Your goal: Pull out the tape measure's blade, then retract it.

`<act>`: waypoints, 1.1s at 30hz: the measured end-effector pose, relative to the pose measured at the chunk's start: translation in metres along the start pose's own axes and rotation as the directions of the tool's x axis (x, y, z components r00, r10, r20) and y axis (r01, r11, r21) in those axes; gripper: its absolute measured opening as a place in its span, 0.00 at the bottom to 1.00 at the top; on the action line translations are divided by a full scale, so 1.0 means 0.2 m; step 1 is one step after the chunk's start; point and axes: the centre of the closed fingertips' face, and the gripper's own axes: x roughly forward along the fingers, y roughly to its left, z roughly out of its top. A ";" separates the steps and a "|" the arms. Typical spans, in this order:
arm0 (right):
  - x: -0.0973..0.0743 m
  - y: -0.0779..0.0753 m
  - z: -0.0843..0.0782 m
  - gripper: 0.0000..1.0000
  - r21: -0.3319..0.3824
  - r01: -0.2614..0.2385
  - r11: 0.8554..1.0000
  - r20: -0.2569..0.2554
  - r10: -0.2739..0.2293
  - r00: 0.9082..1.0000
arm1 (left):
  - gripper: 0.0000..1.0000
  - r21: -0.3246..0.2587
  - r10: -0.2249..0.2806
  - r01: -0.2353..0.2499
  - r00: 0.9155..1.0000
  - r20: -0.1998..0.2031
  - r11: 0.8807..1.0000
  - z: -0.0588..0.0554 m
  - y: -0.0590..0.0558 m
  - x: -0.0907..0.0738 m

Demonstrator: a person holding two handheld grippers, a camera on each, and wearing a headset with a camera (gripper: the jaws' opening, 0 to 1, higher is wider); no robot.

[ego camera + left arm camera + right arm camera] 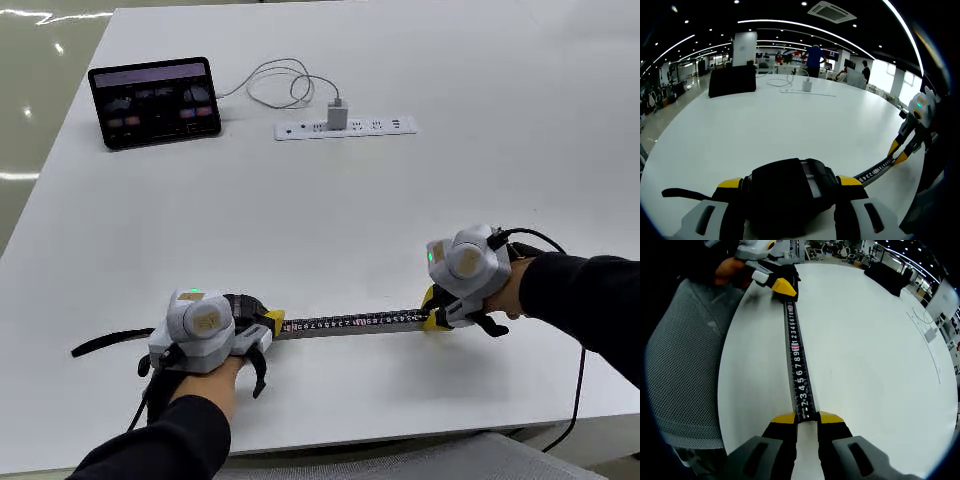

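Observation:
The black tape measure case (790,192) sits clamped between the yellow-tipped jaws of my left gripper (262,327) near the table's front edge. Its black blade (350,322) with white numerals runs right along the table to my right gripper (432,310), which is shut on the blade's end. In the right gripper view the blade (797,360) stretches straight from my right gripper (806,418) to the far case (785,277). In the left gripper view the blade (875,172) leads off to the right gripper (900,150). A black strap (105,342) trails left from the case.
A dark tablet (155,100) stands at the back left of the white table (330,200). A white power strip (345,127) with a charger and cable lies behind the middle. A grey mesh chair (685,370) sits at the table's front edge.

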 end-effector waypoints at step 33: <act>0.03 0.01 0.07 0.11 -0.030 0.000 1.000 0.006 0.000 1.000 | 0.69 -0.020 -0.002 0.002 1.000 -0.011 1.000 0.00 0.00 0.00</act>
